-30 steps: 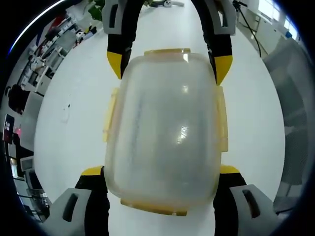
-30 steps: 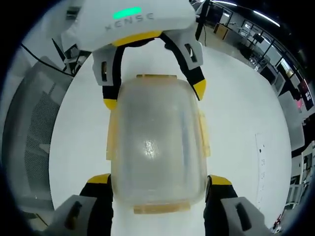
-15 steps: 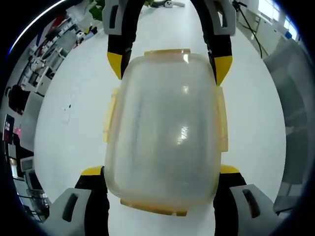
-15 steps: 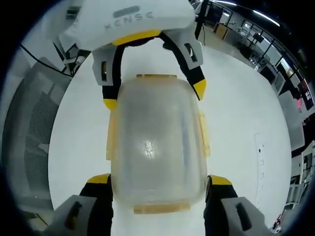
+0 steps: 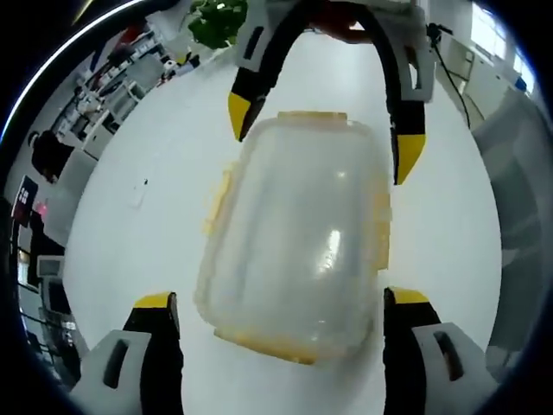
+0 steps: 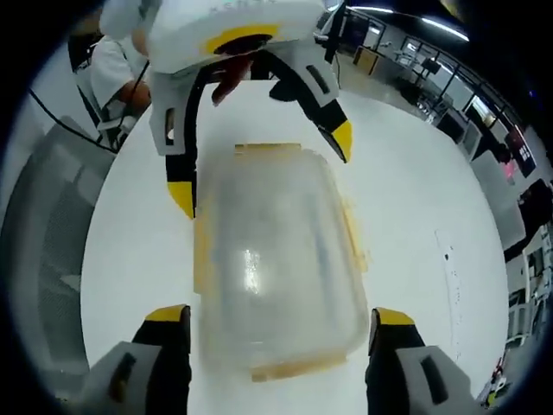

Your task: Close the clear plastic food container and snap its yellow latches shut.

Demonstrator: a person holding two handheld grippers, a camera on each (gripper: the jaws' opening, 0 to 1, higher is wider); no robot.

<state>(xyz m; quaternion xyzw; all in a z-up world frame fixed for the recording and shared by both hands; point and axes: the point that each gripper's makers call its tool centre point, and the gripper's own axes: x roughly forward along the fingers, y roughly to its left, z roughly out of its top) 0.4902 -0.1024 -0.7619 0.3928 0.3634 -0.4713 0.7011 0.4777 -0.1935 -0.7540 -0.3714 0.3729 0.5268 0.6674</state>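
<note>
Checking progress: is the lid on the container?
Yes: the clear lid covers the container, yellow latches lying along its sides. Whether they're snapped, cannot tell.

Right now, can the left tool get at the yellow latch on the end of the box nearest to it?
Probably yes. The left tool is open, its jaws either side of the box, and the near latch lies between them on the white table with nothing in front of it.

Both views look steeply down at close range, from opposite ends, facing each other. They share the clear rectangular plastic container with yellow latches (image 5: pixel 302 251) (image 6: pixel 272 259) on the white table (image 5: pixel 147 233) (image 6: pixel 415 199); each catches the other gripper beyond it. Right gripper view looks slightly blurred.
</note>
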